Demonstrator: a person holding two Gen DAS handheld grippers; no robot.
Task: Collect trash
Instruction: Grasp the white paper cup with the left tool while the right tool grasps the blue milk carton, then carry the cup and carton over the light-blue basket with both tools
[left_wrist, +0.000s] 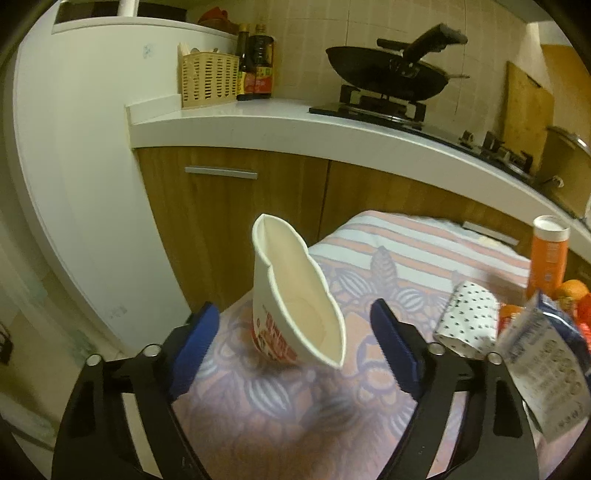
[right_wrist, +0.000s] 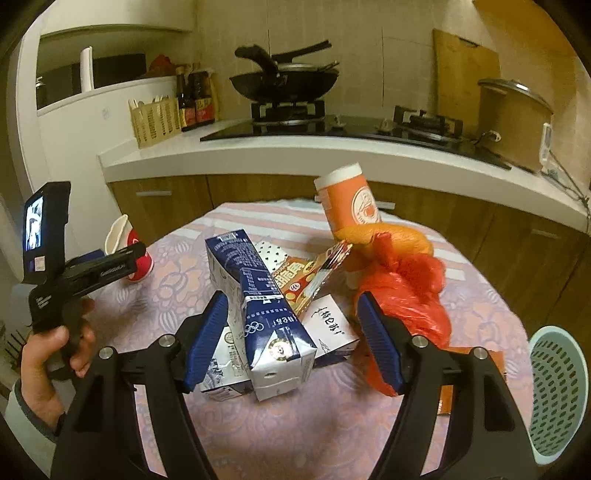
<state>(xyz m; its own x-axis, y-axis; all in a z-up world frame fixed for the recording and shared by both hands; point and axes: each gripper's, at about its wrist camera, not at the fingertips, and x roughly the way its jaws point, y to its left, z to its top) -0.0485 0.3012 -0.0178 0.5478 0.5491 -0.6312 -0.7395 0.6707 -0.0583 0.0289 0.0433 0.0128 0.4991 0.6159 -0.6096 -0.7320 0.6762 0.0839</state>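
Note:
A crushed white paper cup (left_wrist: 295, 295) with red print stands on the patterned tablecloth (left_wrist: 258, 413) near the table's left edge. My left gripper (left_wrist: 295, 308) is open around it, with both blue pads clear of its sides. My right gripper (right_wrist: 291, 299) is open over a pile of trash, with a blue and white milk carton (right_wrist: 266, 314) between its fingers; the right pad is clearly apart from it. A second carton (right_wrist: 328, 325) lies under the first. Behind them are a snack wrapper (right_wrist: 310, 277), a dotted paper cup (right_wrist: 271, 254) and a red plastic bag (right_wrist: 406, 295).
An orange tube (right_wrist: 351, 203) and orange peel (right_wrist: 402, 236) lie at the back of the pile. A teal perforated basket (right_wrist: 557, 398) sits off the table's right edge. A hand (right_wrist: 48, 354) holds the left gripper's handle. Behind the table runs a counter with a wok (right_wrist: 284, 81).

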